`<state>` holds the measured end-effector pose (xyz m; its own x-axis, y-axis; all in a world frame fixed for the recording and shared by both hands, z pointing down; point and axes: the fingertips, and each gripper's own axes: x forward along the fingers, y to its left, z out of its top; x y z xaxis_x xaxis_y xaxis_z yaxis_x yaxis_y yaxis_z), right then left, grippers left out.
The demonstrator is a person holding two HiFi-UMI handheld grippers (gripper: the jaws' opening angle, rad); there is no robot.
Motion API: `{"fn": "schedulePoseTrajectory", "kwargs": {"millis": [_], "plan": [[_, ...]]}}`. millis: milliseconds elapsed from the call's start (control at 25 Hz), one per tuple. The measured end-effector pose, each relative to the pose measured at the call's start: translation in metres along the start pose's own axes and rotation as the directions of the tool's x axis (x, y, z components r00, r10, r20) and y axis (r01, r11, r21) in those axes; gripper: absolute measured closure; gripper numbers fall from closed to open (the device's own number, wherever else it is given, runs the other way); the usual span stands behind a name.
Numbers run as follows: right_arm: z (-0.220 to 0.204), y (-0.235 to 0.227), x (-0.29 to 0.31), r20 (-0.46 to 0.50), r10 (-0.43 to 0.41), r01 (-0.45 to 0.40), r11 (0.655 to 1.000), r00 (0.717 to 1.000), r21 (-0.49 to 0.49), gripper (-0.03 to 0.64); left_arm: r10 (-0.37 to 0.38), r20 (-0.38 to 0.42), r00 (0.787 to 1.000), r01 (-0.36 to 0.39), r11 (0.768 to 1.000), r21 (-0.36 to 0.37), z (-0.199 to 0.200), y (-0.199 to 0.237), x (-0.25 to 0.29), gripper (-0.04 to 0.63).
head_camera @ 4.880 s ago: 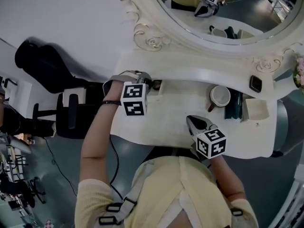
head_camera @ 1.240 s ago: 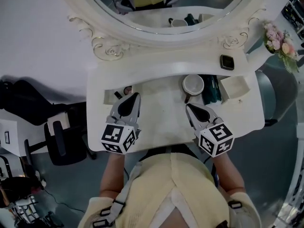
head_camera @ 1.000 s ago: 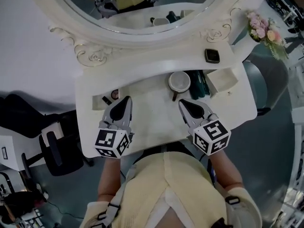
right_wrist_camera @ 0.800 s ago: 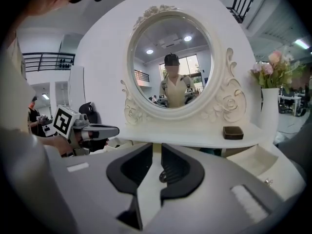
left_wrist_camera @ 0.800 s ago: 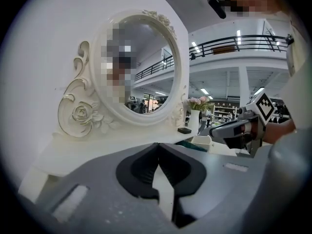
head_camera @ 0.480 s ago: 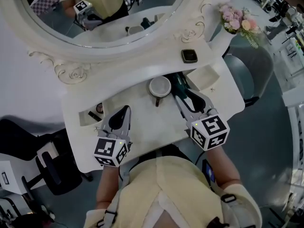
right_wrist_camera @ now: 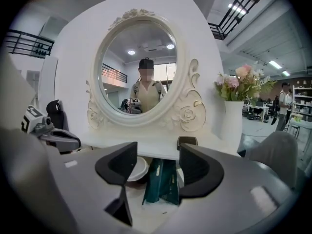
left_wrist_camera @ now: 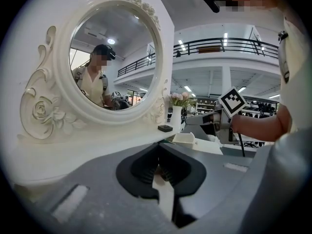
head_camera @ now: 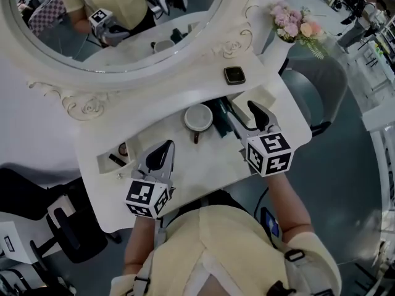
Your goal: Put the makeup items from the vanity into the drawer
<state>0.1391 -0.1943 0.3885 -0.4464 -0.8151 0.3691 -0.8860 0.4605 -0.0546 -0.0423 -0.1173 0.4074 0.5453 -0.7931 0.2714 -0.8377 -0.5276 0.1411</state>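
**Two hand-held grippers over the vanity counter: left closed, right parted before the green pack**

Nearest the camera, the person's pale yellow top [head_camera: 222, 245] fills the lower edge of the head view.

Left hand-held gripper [head_camera: 166, 145]: the jaws are pressed together with nothing between them. It is held over the counter [head_camera: 203, 164], just right of the open drawer [head_camera: 106, 163]. The drawer, at the counter's left end, contains a small round item [head_camera: 123, 148] and a dark stick [head_camera: 115, 160].

Right hand-held gripper [head_camera: 239, 111]: the jaws stand wide apart, having just been opening. In the right gripper view a dark green pack [right_wrist_camera: 163, 182] shows in the gap beyond the tips, and neither pad presses on it. The pack lies flat on the counter, just right of a round white dish [head_camera: 199, 117]; whether the two touch cannot be told. A white open box [left_wrist_camera: 184, 138] sits towards the counter's right end.

Farther back, a small black square case [head_camera: 234, 74] rests on the raised shelf [head_camera: 185, 82] below the oval mirror [head_camera: 129, 42]. The mirror's carved white frame encloses a reflection of the person and both grippers.

At far right, pink flowers [head_camera: 295, 24] stand in a white vase [right_wrist_camera: 230, 123]. A grey chair [head_camera: 321, 85] lies beyond the counter's right edge.
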Motion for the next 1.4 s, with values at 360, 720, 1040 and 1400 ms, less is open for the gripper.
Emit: {"fn": "schedulePoseTrajectory", "kwargs": {"millis": [360,720,1040,1400], "plan": [[0.005,-0.042,0.037,-0.014,-0.095,0.096,0.995,0.995,0.032,0.318,0.003,0.015,1.000,-0.003,1.000,0.012,0.013,-0.002,0.015,0.596],[-0.005,-0.071,0.083,-0.078,-0.161,0.165,0.985,0.984,0.046,0.301,0.005,-0.008,1.000,-0.005,1.000,0.005,0.008,0.001,0.029,0.597],[-0.015,-0.086,0.116,-0.148,-0.192,0.200,0.979,0.970,0.041,0.279,0.008,-0.042,0.999,-0.008,1.000,-0.001,-0.001,0.005,0.034,0.596],[-0.020,-0.093,0.137,-0.194,-0.208,0.220,0.974,0.959,0.043,0.272,0.023,-0.052,0.998,-0.023,1.000,-0.006,-0.004,0.010,0.036,0.595]]}}
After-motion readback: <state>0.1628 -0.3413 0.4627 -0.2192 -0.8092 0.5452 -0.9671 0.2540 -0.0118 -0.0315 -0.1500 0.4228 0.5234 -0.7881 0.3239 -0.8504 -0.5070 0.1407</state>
